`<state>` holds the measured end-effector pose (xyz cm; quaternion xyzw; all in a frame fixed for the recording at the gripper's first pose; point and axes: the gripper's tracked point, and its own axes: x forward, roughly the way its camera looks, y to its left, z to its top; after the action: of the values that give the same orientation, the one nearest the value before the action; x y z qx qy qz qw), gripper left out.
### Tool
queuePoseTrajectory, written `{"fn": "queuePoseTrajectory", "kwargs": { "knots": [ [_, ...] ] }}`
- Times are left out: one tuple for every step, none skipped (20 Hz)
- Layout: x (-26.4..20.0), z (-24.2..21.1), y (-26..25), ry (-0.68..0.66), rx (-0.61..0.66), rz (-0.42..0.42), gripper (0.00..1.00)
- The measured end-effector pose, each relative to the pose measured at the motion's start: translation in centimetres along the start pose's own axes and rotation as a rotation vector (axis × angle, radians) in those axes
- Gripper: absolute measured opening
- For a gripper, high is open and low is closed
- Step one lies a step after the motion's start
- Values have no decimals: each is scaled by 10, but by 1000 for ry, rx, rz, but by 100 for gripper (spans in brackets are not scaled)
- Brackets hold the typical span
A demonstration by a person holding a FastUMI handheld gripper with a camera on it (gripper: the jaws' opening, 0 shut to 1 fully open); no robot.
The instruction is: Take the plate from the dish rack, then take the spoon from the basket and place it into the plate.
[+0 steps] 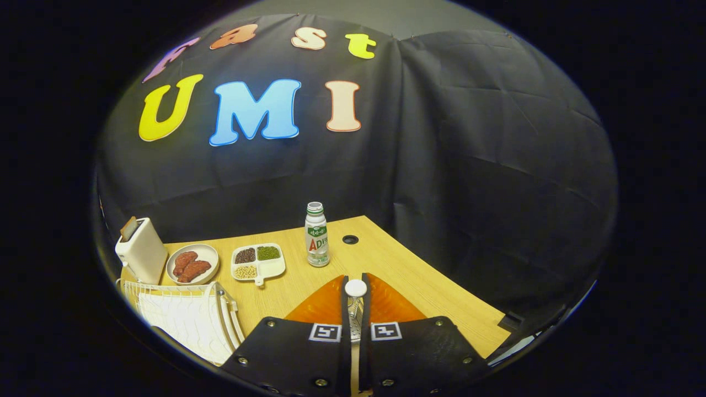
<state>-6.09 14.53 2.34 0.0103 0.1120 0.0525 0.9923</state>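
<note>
light wooden table [386,259] against black cloth; jaws pressed together on a slim metal spoon with a round white end [356,288]. second step in hand. next calls for finding the plate, unseen here, and lowering the spoon into it, white wire dish rack [187,314] just beside.

One bottle [317,234] is standing on the surface [408,270], and the rest is being counted from it. One divided tray [258,263] is lying beside the bottle, holding three fillings. One round dish [193,263] beyond the tray is carrying two reddish pieces. One toaster [141,250] is standing farthest from the bottle. One wire rack [190,314] is sitting nearer the camera. One orange plate [386,303] and one spoon [356,295] are showing just in front of the bottle, with two fingers [298,353] closing on the spoon.
</note>
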Motion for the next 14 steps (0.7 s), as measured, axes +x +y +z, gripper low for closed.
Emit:
{"fn": "queuePoseTrajectory", "kwargs": {
  "knots": [
    [-5, 1, 3, -6, -3, 8, 5],
    [-11, 3, 7, -12, -4, 18, 5],
    [-16, 4, 12, -16, -5, 32, 5],
    [-23, 4, 18, -17, -9, 48, 5],
    [-29, 3, 24, -19, -16, 65, 5],
    [-36, 4, 31, -25, -23, 82, 5],
    [-43, 4, 40, -28, -31, 103, 5],
    [-51, 3, 49, -32, -40, 126, 5],
    [-58, 2, 60, -34, -49, 152, 5],
    [-66, 0, 70, -34, -55, 179, 5],
    [-73, 4, 77, -35, -60, 209, 5],
    [-82, 1, 88, -32, -63, 240, 5],
    [-93, -3, 100, -28, -67, 273, 5],
    [-104, -7, 111, -24, -70, 304, 5]
  ]
}}
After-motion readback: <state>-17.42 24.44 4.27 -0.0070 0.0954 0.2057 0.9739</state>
